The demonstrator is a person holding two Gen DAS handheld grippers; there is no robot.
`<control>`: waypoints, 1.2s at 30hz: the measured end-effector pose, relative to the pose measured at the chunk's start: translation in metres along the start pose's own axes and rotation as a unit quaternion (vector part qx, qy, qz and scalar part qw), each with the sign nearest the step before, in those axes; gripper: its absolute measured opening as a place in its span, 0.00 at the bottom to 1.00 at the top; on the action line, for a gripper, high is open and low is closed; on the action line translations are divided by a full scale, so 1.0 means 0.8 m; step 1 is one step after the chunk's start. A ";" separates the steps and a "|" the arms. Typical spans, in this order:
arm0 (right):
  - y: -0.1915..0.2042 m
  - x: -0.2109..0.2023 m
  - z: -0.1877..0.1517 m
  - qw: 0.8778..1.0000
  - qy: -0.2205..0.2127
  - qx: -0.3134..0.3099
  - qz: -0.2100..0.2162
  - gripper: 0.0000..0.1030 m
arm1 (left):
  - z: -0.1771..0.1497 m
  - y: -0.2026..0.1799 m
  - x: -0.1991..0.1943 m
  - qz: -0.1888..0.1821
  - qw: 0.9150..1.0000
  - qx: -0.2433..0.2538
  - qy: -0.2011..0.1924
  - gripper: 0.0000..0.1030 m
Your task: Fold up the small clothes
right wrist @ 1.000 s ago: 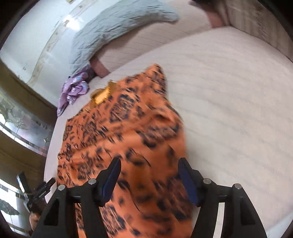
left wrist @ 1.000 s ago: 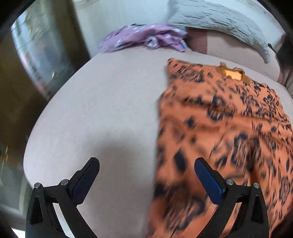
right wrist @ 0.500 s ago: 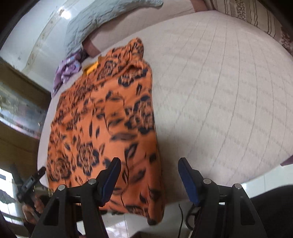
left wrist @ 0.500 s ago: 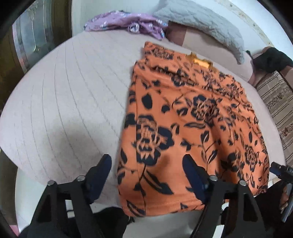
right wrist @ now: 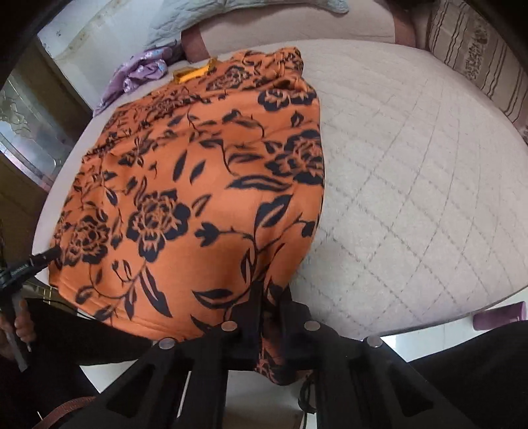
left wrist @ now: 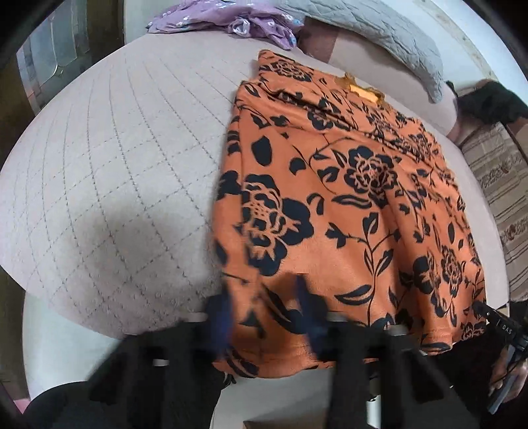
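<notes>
An orange garment with black flowers [left wrist: 346, 204] [right wrist: 204, 184] lies flat on the pale quilted bed [left wrist: 115, 165], its near hem at the bed's edge. My left gripper [left wrist: 265, 313] sits over the hem's left corner; its blurred jaws are closing, still apart, with the cloth between them. In the right wrist view my right gripper [right wrist: 269, 297] is shut on the hem's right corner, and the cloth bunches between its fingers. Each view catches the other gripper's tip at the hem's far corner.
A purple garment [left wrist: 231, 19] lies crumpled at the bed's far side beside a grey quilted pillow [left wrist: 379, 29]. A striped cushion [left wrist: 505, 204] borders the right. The bed's front edge runs just under both grippers, with white floor below. A small purple object [right wrist: 498, 315] lies on the floor.
Both grippers came down to the garment's near hem. The right jaws shut on the cloth; the left jaws narrowed around it.
</notes>
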State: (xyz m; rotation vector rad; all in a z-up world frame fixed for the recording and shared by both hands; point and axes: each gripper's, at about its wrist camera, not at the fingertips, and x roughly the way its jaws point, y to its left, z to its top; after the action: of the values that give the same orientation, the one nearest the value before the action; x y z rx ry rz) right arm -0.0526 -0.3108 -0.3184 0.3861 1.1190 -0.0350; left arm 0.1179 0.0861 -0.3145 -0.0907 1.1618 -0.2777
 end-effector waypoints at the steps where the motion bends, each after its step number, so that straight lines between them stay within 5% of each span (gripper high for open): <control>1: -0.002 -0.003 0.004 1.000 -0.003 0.005 0.008 0.08 | 0.002 0.004 -0.001 -0.016 1.000 -0.009 -0.001 0.09; 6: -0.015 -0.013 0.019 0.998 0.002 0.035 0.052 0.10 | 0.001 0.007 -0.012 -0.040 0.999 -0.013 -0.008 0.10; 8: -0.019 -0.003 0.016 0.998 0.023 0.044 0.045 0.12 | -0.001 0.006 -0.007 -0.031 0.999 -0.012 0.009 0.35; 9: -0.020 0.003 0.012 0.997 0.035 0.047 0.040 0.15 | 0.001 0.003 0.002 -0.031 0.999 -0.013 0.022 0.56; 11: -0.025 0.013 0.004 0.996 0.051 0.055 0.037 0.31 | -0.001 -0.005 0.002 -0.036 0.999 0.003 0.025 0.64; 13: -0.026 0.014 0.000 0.995 0.046 0.059 0.060 0.57 | -0.003 -0.011 0.004 -0.027 0.999 0.019 0.027 0.64; 14: -0.022 0.012 -0.001 0.996 0.039 0.052 0.064 0.60 | -0.003 -0.012 0.005 -0.021 0.999 0.021 0.026 0.61; 16: -0.012 0.011 0.000 0.998 0.027 0.020 0.057 0.50 | -0.001 -0.011 0.004 -0.013 1.000 0.017 0.020 0.20; 17: -0.005 0.010 -0.001 0.999 0.024 0.000 0.045 0.38 | 0.001 -0.006 0.003 -0.019 1.000 0.006 0.019 0.11; 18: -0.001 0.011 -0.001 0.999 0.025 -0.013 0.036 0.16 | 0.002 -0.002 0.003 -0.034 0.999 -0.004 0.020 0.10; 20: 0.004 0.007 0.002 0.999 0.020 -0.025 0.032 0.09 | 0.008 -0.003 0.002 -0.050 0.999 -0.014 0.010 0.09; 28: -0.013 -0.067 0.087 0.989 -0.068 0.023 0.129 0.07 | 0.071 -0.007 -0.053 -0.081 0.995 0.015 -0.049 0.09; 32: -0.010 -0.078 0.175 0.984 -0.122 0.038 0.127 0.07 | 0.156 0.000 -0.068 -0.098 0.993 0.005 -0.067 0.09; 36: -0.024 -0.057 0.279 0.972 -0.174 0.089 0.128 0.07 | 0.259 -0.017 -0.051 -0.077 0.993 0.013 -0.084 0.09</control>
State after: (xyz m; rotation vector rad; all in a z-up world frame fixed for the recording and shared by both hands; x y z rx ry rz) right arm 0.1170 -0.4071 -0.1993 0.6569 0.7159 0.0244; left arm 0.2902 0.0687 -0.1922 -0.1782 0.9850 -0.4137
